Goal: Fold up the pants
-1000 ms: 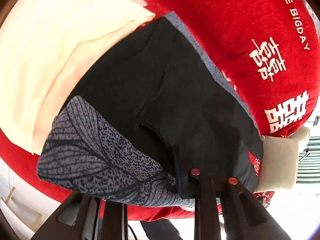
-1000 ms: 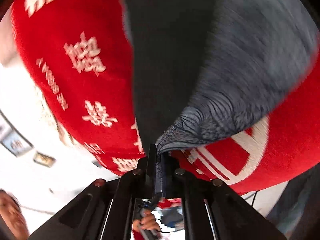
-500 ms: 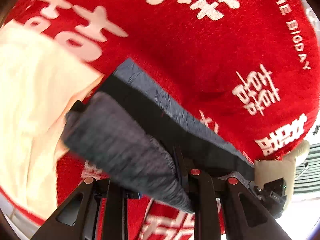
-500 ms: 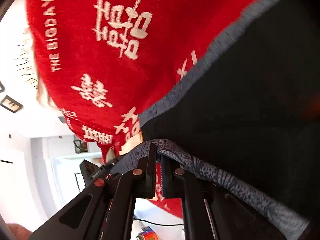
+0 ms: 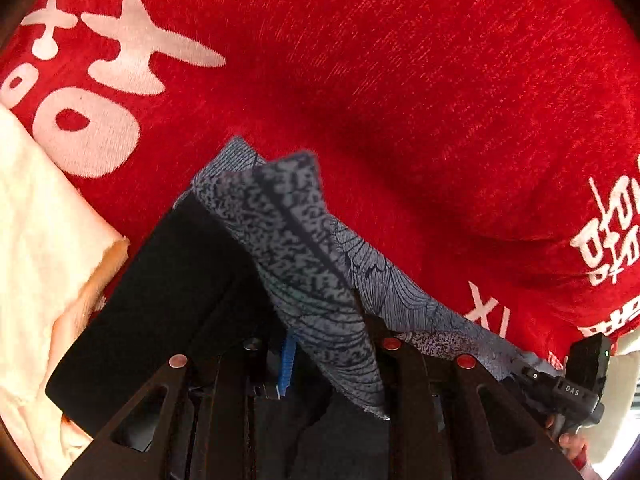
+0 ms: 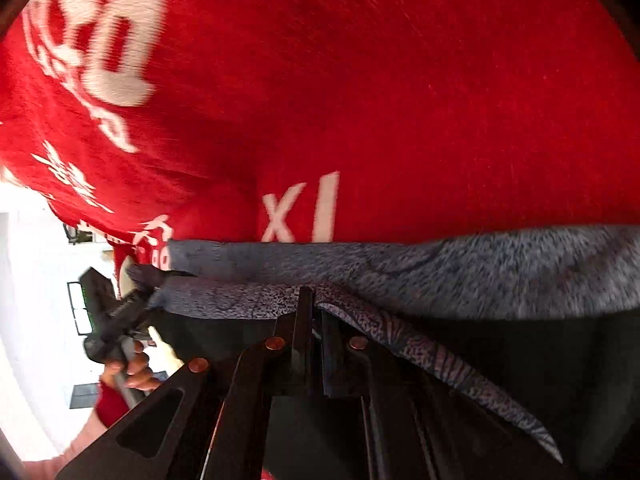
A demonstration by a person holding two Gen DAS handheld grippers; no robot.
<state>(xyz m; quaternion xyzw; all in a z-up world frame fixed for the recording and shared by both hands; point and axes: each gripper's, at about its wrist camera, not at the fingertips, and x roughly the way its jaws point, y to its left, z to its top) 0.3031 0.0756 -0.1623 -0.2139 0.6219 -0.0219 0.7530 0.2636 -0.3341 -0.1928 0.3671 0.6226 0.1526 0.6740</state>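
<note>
The pants [image 5: 304,248] are dark with a grey-blue leaf print and lie on a red cloth [image 5: 400,80] with white characters. In the left wrist view my left gripper [image 5: 320,344] stands with its jaws parted, a flap of the printed fabric draped between them. In the right wrist view my right gripper [image 6: 314,320] is shut on the printed edge of the pants [image 6: 400,280], which stretches left to the other gripper [image 6: 116,316] held in a hand.
A cream cloth [image 5: 44,264] lies at the left on the red cloth. The right gripper and the hand holding it [image 5: 568,388] show at the lower right of the left wrist view. A bright room lies beyond the cloth's left edge [image 6: 36,280].
Both grippers have carried the printed edge of the pants across the dark part, close over the red cloth. The left jaws have parted from their earlier grip.
</note>
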